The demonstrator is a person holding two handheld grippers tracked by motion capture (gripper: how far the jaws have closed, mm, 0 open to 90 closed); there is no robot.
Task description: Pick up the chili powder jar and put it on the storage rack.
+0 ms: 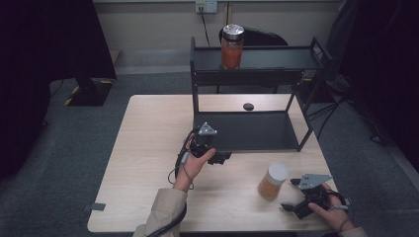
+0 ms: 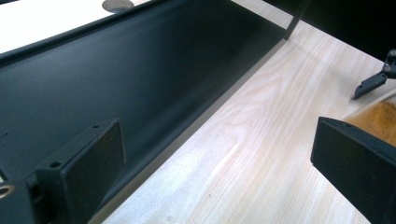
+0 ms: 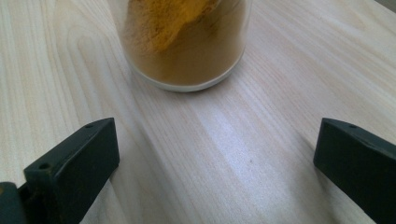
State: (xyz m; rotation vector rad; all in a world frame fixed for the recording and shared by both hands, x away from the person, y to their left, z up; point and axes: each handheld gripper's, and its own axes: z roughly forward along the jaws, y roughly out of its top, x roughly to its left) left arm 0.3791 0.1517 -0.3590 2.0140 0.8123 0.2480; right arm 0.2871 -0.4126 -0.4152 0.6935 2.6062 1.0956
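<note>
The right tool (image 1: 292, 194) sits low over the near right corner of the surface (image 1: 148, 148), its jaws spread wide and holding nothing. Straight ahead of it, just beyond the jaw tips and not touching them, stands the jar of orange-yellow powder (image 1: 272, 181) with a pale lid; in the right gripper view the jar (image 3: 184, 42) rises upright between the lines of the two jaws, with bare wood between it and them. The person's right hand (image 1: 333, 215) grips the tool from behind.

Well off to that tool's left, the left tool (image 1: 220, 158) is held by the left hand (image 1: 195, 165) at the front edge of a black shelf rack (image 1: 252, 131). Its jaws also stand apart and empty. In the left gripper view one jaw hangs over the rack's dark lower tray (image 2: 116, 84) and the other over the pale wood, with the powder jar (image 2: 380, 116) peeking out just behind that jaw.

Above and beyond the left tool, on the rack's top shelf, stands a second jar with reddish contents (image 1: 231, 47) and a metal lid. Behind the rack, a small dark round grommet (image 1: 248, 106) is set in the surface.
</note>
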